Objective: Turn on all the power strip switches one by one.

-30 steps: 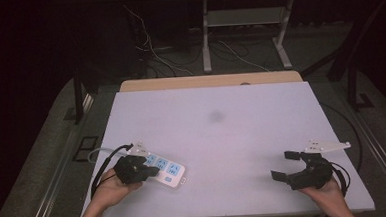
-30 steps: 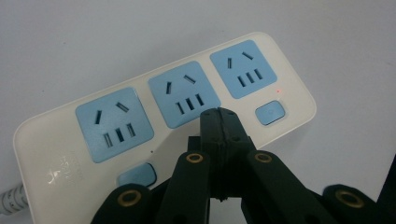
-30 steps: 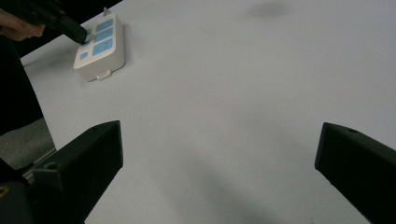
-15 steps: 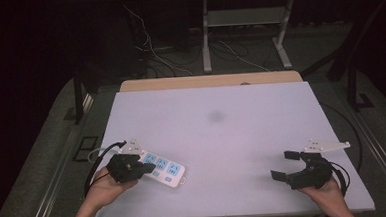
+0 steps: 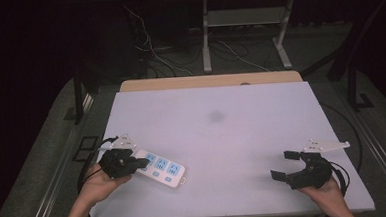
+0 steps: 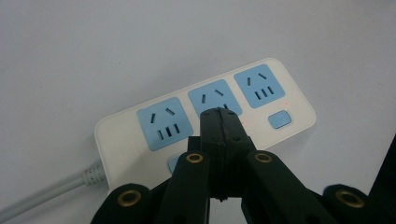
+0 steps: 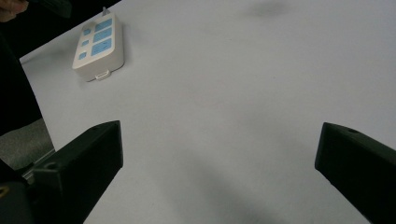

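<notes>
The white table carries a three-socket power strip near its front left corner, lying flat with sockets up and its cable off the left edge. The left gripper, jaws pressed together and empty, hovers above the middle socket, perhaps aiming at a switch. The right gripper rests wide open near the front right corner, apparently idle.

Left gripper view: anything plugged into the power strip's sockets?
No, all three blue sockets on the power strip are bare, with the closed left gripper above the middle one.
</notes>
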Motion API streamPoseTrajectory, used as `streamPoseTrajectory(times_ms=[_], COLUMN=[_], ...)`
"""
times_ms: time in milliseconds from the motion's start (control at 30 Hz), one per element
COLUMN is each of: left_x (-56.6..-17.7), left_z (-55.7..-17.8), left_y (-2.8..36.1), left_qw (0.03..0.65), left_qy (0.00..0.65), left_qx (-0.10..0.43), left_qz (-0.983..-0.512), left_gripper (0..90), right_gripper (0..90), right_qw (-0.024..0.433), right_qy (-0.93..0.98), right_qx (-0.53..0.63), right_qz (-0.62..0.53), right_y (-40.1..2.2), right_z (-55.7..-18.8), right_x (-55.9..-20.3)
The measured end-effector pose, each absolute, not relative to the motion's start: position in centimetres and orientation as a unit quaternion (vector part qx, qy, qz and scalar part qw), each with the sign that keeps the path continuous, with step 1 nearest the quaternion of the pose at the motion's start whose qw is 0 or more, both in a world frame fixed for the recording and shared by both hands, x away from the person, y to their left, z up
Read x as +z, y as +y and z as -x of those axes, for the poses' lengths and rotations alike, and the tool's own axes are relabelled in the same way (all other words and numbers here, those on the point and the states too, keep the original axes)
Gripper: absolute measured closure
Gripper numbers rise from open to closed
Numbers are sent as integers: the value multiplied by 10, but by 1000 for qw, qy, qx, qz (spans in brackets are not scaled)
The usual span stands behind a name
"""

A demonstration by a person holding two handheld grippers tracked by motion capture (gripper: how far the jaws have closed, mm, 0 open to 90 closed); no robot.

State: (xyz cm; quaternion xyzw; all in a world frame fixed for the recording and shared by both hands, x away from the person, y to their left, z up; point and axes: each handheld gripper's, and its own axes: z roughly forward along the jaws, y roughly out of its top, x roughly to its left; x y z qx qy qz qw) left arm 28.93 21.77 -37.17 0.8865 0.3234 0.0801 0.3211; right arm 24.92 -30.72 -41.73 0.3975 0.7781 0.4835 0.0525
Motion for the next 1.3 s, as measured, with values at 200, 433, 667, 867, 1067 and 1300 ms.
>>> streamPoseTrajectory(times_ms=[200,433,667,867,1067,1300], left_x=[-375,-380,-388,-392,-394,-396], left_z=[-295,-299,-302,-303,-304,-305], left_y=[222,226,227,229,229,229], left_qw=[322,320,308,307,305,303], left_qy=[335,345,350,353,357,356], left_qx=[79,73,69,65,64,63], left_qz=[-882,-879,-882,-881,-881,-882], left_gripper=[894,894,894,894,894,894], right_gripper=[8,7,8,8,8,8], right_qw=[53,52,52,53,53,54], right_qy=[779,779,779,780,781,781], right_qx=[483,482,482,481,480,478], right_qz=[-396,-398,-397,-397,-397,-397], right_y=[-307,-307,-307,-307,-307,-307], right_z=[-249,-249,-249,-249,-249,-249], right_x=[-417,-417,-417,-418,-418,-418])
